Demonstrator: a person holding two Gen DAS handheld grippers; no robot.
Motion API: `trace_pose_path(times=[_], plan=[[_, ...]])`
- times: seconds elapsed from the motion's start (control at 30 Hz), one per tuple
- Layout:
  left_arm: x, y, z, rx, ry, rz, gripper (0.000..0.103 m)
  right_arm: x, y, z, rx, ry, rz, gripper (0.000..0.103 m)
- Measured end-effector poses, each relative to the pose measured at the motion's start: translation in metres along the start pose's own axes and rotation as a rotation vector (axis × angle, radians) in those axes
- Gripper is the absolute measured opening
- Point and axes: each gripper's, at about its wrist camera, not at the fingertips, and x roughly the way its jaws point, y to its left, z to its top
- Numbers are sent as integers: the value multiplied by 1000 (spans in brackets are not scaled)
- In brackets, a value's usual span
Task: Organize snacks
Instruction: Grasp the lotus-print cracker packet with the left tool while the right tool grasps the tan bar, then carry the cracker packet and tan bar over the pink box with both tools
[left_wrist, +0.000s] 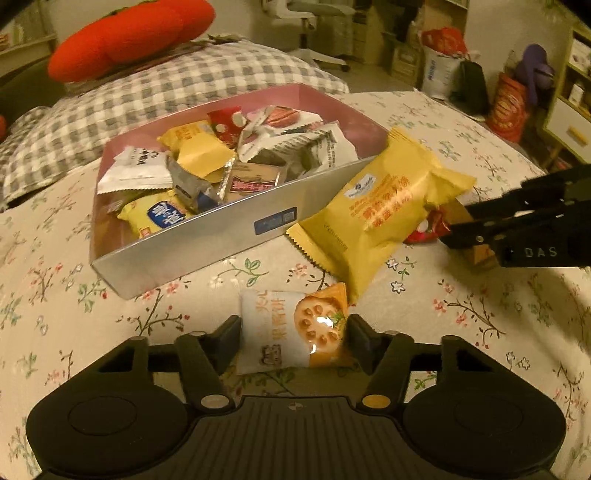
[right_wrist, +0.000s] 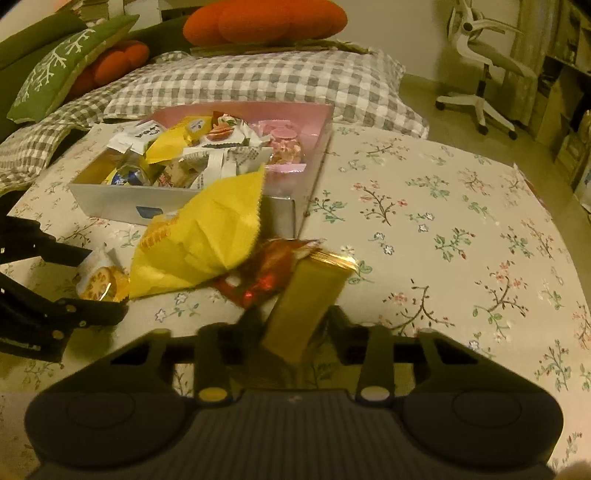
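Observation:
A silver box (left_wrist: 207, 243) with a pink inside lies on the flowered bed cover, holding several wrapped snacks; it also shows in the right wrist view (right_wrist: 110, 206). My left gripper (left_wrist: 293, 332) is shut on a white and orange lotus-root snack packet (left_wrist: 291, 332), seen in the right wrist view too (right_wrist: 101, 282). A big yellow packet (left_wrist: 376, 214) leans on the box's near corner and shows in the right wrist view (right_wrist: 207, 240). A red packet (right_wrist: 266, 273) lies beside it. My right gripper (right_wrist: 293, 326) is shut on a gold bar packet (right_wrist: 306, 299).
A grey checked pillow (right_wrist: 258, 85) and an orange cushion (right_wrist: 262, 18) lie behind the box. A green cushion (right_wrist: 62, 62) is at far left. A white office chair (right_wrist: 484, 62) stands on the floor. Flowered cover (right_wrist: 461, 229) spreads to the right.

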Motion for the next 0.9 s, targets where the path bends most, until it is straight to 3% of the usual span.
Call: trace_pose_path(times=[0.4, 0.8, 0.9], plan=[[-18, -4, -5, 6, -4, 30, 54, -23, -10, -1, 92, 3, 0, 26], [-31, 13, -15, -35, 13, 28, 54, -55, -20, -5, 337, -30, 65, 25], [-30, 15, -17, -41, 18, 24, 54, -56, -16, -4, 339, -32, 73, 25]])
